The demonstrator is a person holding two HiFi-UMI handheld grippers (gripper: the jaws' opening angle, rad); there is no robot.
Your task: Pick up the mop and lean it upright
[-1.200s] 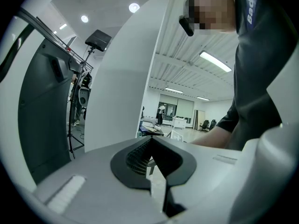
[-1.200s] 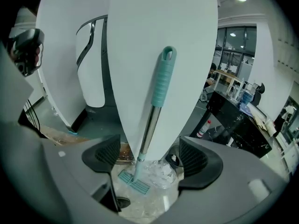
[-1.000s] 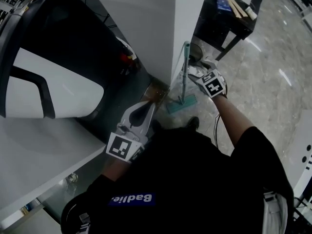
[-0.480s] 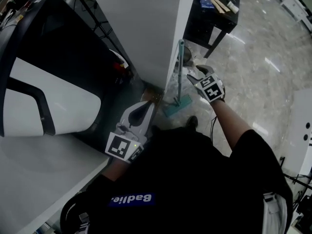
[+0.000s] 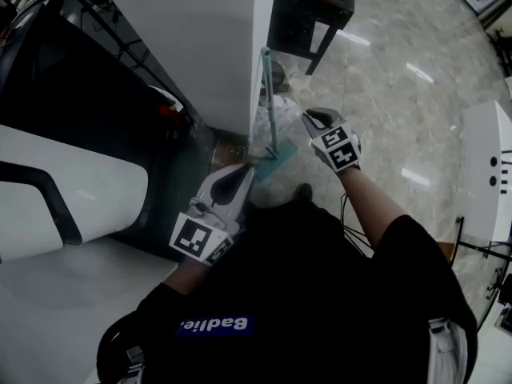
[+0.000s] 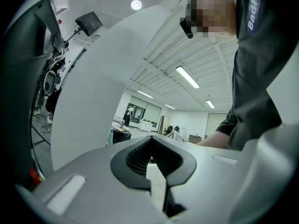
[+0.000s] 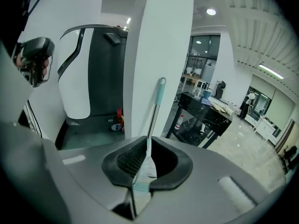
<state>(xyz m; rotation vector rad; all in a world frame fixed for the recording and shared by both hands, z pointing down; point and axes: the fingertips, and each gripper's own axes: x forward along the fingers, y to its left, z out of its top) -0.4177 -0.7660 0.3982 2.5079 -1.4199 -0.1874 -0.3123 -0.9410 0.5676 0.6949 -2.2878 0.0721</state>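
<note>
Teal mop (image 5: 270, 109) leans upright on white pillar (image 5: 200, 38) corner, just left of right gripper (image 5: 314, 119), not touching. Its jaws have just been closing, now together, empty. Earlier it sat beside the handle. Left gripper (image 5: 240, 171) closed, empty.

Right gripper (image 7: 147, 139) jaws just closing, seemingly empty

Teal mop (image 5: 269, 110) with a silvery mid-shaft; white pillar (image 5: 208, 38); grey marbled floor (image 5: 400, 94); black bench (image 5: 302, 18); black shirt (image 5: 320, 294), white lettering on blue.
</note>
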